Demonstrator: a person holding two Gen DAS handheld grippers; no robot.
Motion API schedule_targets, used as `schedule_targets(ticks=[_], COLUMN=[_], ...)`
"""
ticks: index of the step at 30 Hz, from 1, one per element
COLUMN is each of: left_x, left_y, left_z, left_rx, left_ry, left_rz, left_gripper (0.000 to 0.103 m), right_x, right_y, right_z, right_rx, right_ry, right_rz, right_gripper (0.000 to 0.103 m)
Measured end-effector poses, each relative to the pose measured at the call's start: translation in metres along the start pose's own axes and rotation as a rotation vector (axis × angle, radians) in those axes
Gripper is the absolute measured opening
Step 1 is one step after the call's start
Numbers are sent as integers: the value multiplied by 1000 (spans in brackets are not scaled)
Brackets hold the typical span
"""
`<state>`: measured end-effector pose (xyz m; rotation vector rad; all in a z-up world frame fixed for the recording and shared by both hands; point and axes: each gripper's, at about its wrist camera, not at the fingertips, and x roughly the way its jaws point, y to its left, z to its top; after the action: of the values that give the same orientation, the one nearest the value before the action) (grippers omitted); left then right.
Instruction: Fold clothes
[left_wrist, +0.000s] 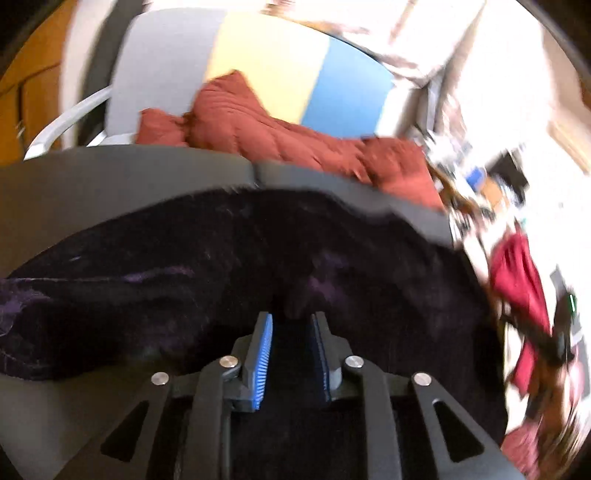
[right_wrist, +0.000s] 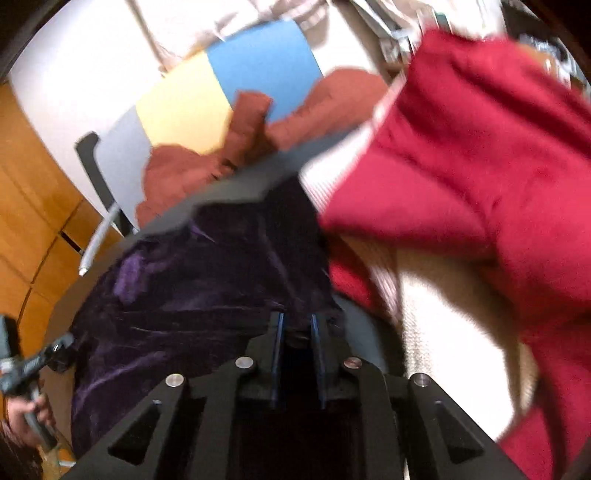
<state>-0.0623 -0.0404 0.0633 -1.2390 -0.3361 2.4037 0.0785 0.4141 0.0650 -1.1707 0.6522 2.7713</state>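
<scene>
There is one dark purple cloth (left_wrist: 221, 288) spread out on one gray table (left_wrist: 110, 184), and behind the table there is one rust-brown cloth (left_wrist: 266, 133) lying in a heap. There is one red and white cloth (right_wrist: 480, 147) off to the side, so that makes three pieces of clothing in all. There are two grippers, the left gripper (left_wrist: 291, 321) and the right gripper (right_wrist: 296, 321), and each has two fingers; there is also one chair (left_wrist: 166, 66) with three color stripes on it: gray, yellow and blue.
</scene>
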Motion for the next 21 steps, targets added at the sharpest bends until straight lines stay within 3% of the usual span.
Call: schedule_targets(ticks=[3,7,9,13,16,17,18,21], left_x=[14,46,61,97,107,105,102,88], left_y=[-7,-30,-40,-58,-67,-69,-70,-76], left_z=[19,35,40,41,33,34,36,45], left_rx=[-60,-26,0,79,150,162,159,158], left_ry=[1,49,78,188,223,210,205,161], left_rz=[-47,-33,-25,31,90,84,64,2], left_gripper=[34,42,54,54,44,20,7,5], right_x=[4,32,42,51,54,55,58,57], right_y=[16,36,36,24,25,24,24,19], right_z=[-1,-19,-29,-49,-54,-54,-53,-54], right_rx=[-22,-69,-67,-45,-45,-37,-26,-1], right_ry=[-12,24,48,46,27,27,26,22], right_rz=[94,126,122,131,150,159,169,198], right_gripper=[42,42,42,42,42,42,42,42])
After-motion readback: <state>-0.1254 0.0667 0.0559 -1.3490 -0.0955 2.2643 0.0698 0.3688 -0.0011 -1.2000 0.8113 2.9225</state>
